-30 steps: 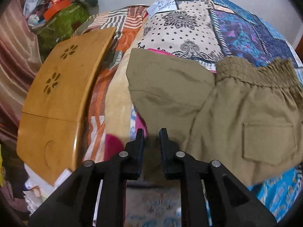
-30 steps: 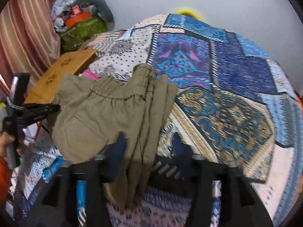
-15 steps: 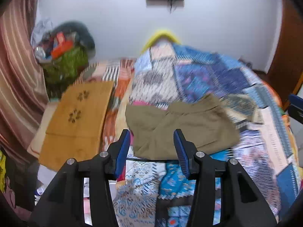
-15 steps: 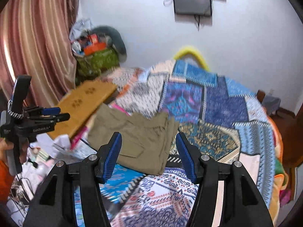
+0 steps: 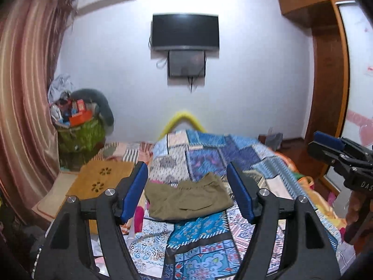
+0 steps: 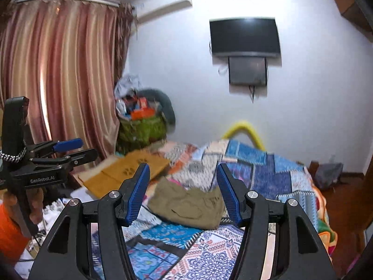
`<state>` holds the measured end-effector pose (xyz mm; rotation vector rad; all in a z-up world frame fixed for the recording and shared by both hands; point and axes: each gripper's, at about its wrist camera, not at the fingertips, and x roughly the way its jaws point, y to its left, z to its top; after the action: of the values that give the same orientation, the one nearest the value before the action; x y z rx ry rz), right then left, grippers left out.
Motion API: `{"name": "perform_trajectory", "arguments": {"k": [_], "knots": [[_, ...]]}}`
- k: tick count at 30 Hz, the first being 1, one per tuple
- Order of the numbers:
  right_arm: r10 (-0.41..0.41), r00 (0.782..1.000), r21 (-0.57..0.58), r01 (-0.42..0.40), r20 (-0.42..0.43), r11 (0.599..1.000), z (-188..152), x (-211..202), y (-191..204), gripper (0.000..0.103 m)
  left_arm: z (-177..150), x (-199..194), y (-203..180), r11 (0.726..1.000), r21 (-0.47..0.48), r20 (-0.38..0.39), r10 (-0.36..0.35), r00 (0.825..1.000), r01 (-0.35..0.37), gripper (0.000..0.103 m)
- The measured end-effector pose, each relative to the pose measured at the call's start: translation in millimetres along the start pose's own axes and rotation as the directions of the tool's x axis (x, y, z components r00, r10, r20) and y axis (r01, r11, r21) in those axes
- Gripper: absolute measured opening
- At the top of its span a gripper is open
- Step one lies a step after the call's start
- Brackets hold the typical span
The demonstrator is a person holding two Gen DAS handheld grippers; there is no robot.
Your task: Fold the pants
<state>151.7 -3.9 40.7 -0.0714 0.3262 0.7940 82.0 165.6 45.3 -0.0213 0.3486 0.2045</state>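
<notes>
My left gripper [image 5: 187, 192] and right gripper [image 6: 181, 191] both gape wide, empty, raised clear of the folded olive-khaki cotton pants [image 5: 187, 200] lying ahead on the patchwork quilt [image 5: 209, 240].

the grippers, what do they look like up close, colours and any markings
Both are matte black angular frames with silver bolts and ridged blue pads on the finger tips. The left gripper shows white lettering reading GenRobot.AI in the right wrist view. The right gripper looks the same; white letters DAS show on it in the left wrist view.
</notes>
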Motion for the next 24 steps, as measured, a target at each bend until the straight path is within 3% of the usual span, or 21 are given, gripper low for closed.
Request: {"name": "perform_trajectory", "arguments": {"k": [4,9,13,15,17,21,24], "knots": [[0.020,0.997,0.019,-0.022,0.076,1.000,-4,-31,11,0.055,-9,-37,-13,1.000,0.016,0.079,0.016,0.997,-0.017,0.070],[0.012,0.993,0.013,-0.014,0.119,1.000,-15,-52,27,0.056,-23,-63,-22,1.000,0.005,0.109,-0.010,0.994,0.010,0.076],[0.023,0.994,0.027,-0.026,0.108,0.999,-24,-59,33,0.071,-33,-76,-29,1.000,0.013,0.127,-0.009,0.992,0.007,0.087],[0.001,0.993,0.028,-0.004,0.119,1.000,-26,-61,34,0.083,-36,-80,-30,1.000,0.006,0.129,-0.020,0.991,0.019,0.098],[-0.021,0.991,0.033,0.017,0.131,0.999,-28,-64,35,0.086,-41,-87,-32,1.000,-0.004,0.147,-0.008,0.989,0.008,0.103],[-0.064,0.989,0.032,0.060,0.134,0.998,-30,-70,38,0.101,-46,-90,-34,1.000,-0.004,0.155,0.013,0.988,-0.012,0.103],[-0.099,0.985,0.026,0.096,0.142,0.995,-35,-74,42,0.103,-47,-92,-32,1.000,-0.012,0.154,0.001,0.988,0.001,0.103]]}}
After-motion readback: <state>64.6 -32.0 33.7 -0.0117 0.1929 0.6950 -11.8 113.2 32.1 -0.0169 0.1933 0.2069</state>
